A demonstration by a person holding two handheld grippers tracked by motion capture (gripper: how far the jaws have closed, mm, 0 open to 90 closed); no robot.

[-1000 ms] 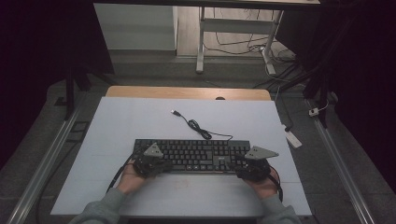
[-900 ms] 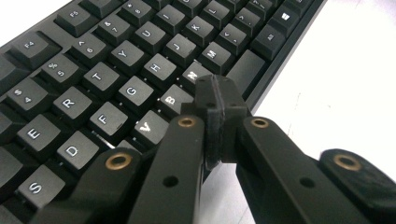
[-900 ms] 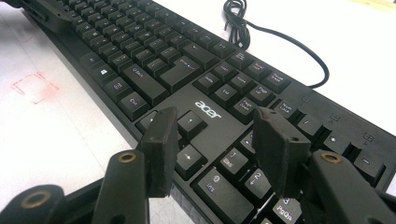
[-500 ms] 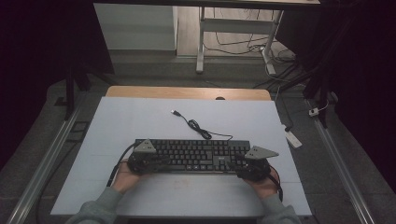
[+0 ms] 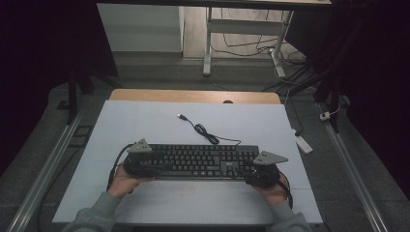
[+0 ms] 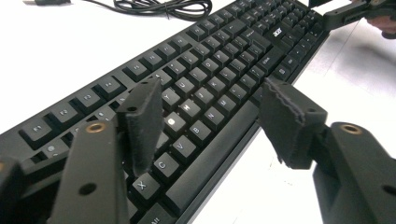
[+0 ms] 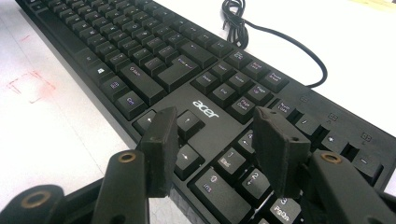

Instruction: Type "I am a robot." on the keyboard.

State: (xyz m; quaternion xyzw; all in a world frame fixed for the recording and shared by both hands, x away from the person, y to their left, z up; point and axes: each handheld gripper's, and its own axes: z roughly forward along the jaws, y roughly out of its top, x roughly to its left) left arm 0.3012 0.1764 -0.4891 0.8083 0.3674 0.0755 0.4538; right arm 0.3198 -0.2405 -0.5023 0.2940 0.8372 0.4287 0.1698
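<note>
The desk (image 5: 145,125) carries a pale sheet over its top, with a strip of bare wood along the far edge. On it, toward the near side and running left to right, lies the black keyboard (image 5: 203,161), flat on the sheet. Its cable (image 5: 205,133) trails off the far edge in a loose coil and ends in a plug lying free on the sheet.

The left gripper (image 6: 210,123) sits over the keyboard's left end; its jaws have just been opening and now stand wide apart, one pad over the keys, the other off the near edge, neither pressing anything. The right gripper (image 7: 212,151) hangs over the number pad at the right end, jaws parted and holding nothing.

With both ends free, the keyboard rests on its own weight alone. If either gripper drops carelessly, a pad could catch a keycap and press or pop it. A one-sided grab at the near rim could swing the board across the slick sheet, and the slack cable could snag and drag.
</note>
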